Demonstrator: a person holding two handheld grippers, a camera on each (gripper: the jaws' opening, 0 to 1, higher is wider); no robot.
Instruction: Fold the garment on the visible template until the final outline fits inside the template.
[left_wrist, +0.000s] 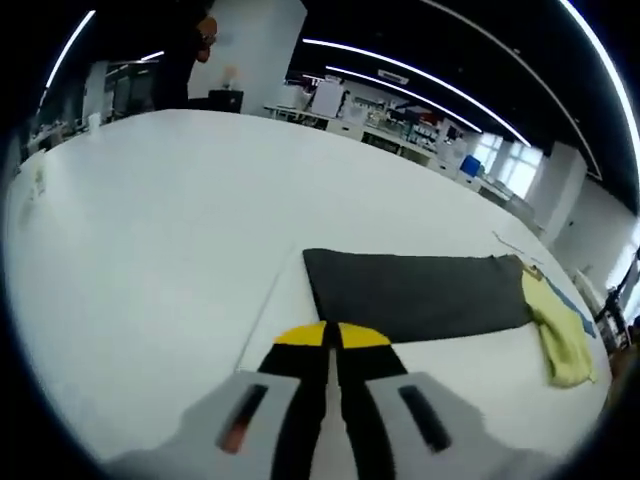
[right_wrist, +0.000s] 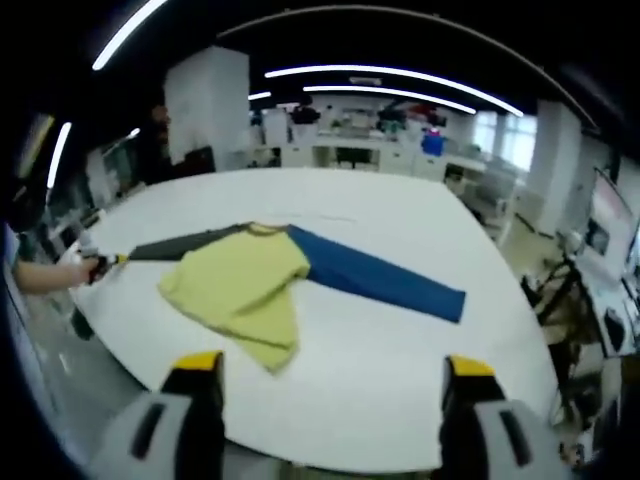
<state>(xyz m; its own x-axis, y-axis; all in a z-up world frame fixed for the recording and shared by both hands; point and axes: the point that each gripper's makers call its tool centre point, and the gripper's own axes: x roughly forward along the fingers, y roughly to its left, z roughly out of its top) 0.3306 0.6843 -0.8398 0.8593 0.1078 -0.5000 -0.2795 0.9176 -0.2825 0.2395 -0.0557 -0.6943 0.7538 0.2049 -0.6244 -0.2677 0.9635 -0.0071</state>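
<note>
Left gripper view: left gripper (left_wrist: 331, 338) low centre, yellow-tipped jaws pressed together, nothing visibly between them. Just beyond the tips, the garment's dark grey sleeve (left_wrist: 415, 295) lies flat on the white bench (left_wrist: 150, 220), stretching to the right. At its far end, the yellow-green body (left_wrist: 562, 335) of the garment is bunched, with a sliver of blue at its edge. A thin pale line on the bench runs along the sleeve's near end; cannot tell if it is the template edge. Far side of the bench bare. Background: lab desks (left_wrist: 400, 125) with clutter, ceiling light strips, a person (left_wrist: 195, 50) standing at the far bench edge.

Right gripper view: right gripper (right_wrist: 333, 385) at the bottom, jaws wide apart, holding nothing, off the near bench edge. Garment (right_wrist: 245, 285) mid-bench: yellow-green body rumpled and partly folded, blue sleeve (right_wrist: 385, 278) laid out straight toward the right, grey sleeve running left. At the grey sleeve's end sits the left gripper's tip with a hand (right_wrist: 62, 272) behind it; too small to tell if it grips the cuff. Desks and monitors (right_wrist: 350, 140) behind, a chair (right_wrist: 550, 290) well right of the bench.
</note>
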